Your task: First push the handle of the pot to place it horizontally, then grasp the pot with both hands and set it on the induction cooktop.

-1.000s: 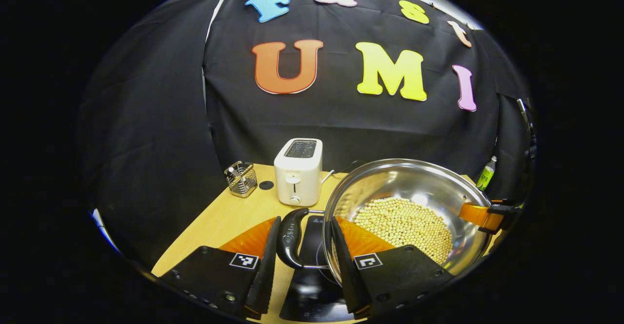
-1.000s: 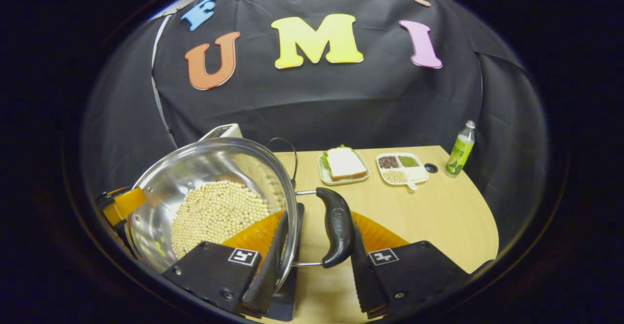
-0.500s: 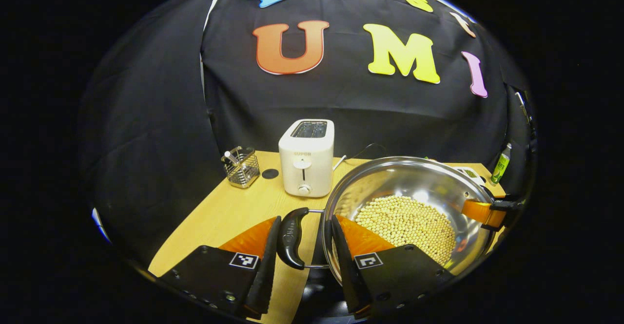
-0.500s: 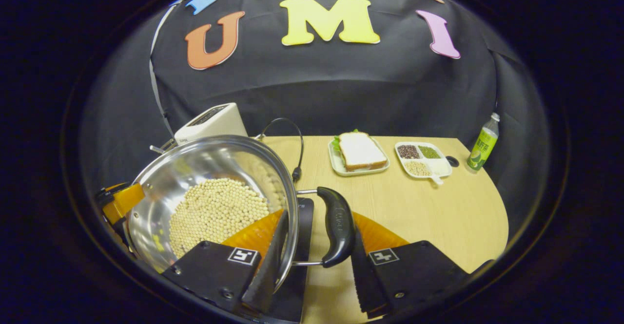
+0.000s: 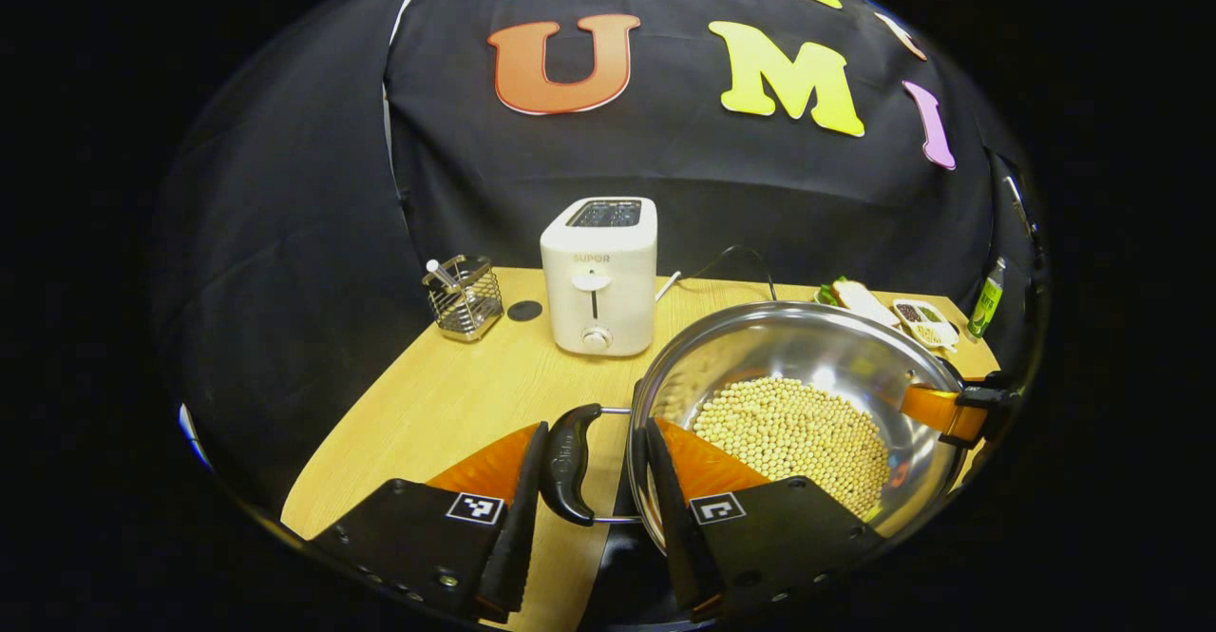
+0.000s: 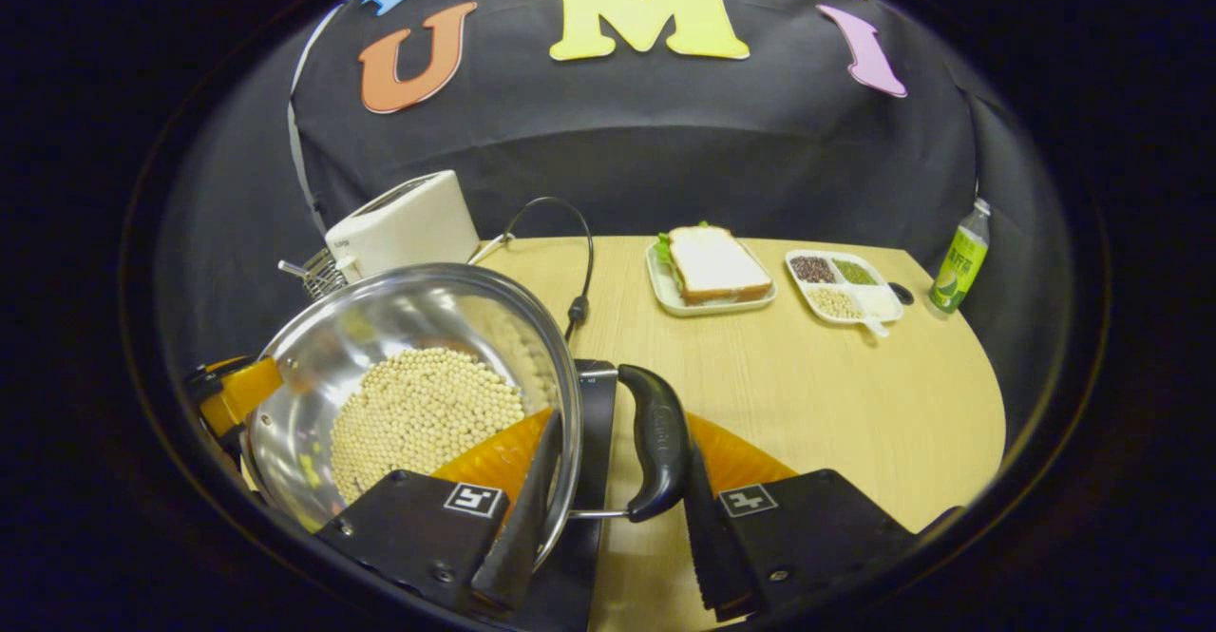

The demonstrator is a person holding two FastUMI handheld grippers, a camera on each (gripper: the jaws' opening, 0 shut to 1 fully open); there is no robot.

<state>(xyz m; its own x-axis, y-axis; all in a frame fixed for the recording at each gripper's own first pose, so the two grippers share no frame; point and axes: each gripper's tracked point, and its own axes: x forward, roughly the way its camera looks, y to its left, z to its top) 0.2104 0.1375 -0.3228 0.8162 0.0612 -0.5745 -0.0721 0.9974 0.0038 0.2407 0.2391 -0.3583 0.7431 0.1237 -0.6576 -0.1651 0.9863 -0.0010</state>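
Carrying the pot (image 5: 798, 394) by its two side handles, each gripper pinches one: left gripper (image 5: 589, 508) on the left handle (image 5: 568, 461), right gripper (image 6: 608, 508) on the right handle (image 6: 657, 442). It hangs over the induction cooktop (image 6: 594, 404) on the table (image 6: 807, 394). Next, I judge, comes a level lowering, keeping the beans (image 5: 788, 432) from spilling.

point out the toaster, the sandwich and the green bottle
toaster (image 5: 598, 280), left gripper view, on its front face
sandwich (image 6: 717, 264), right gripper view, on the top slice of bread
green bottle (image 6: 959, 259), right gripper view, on its label
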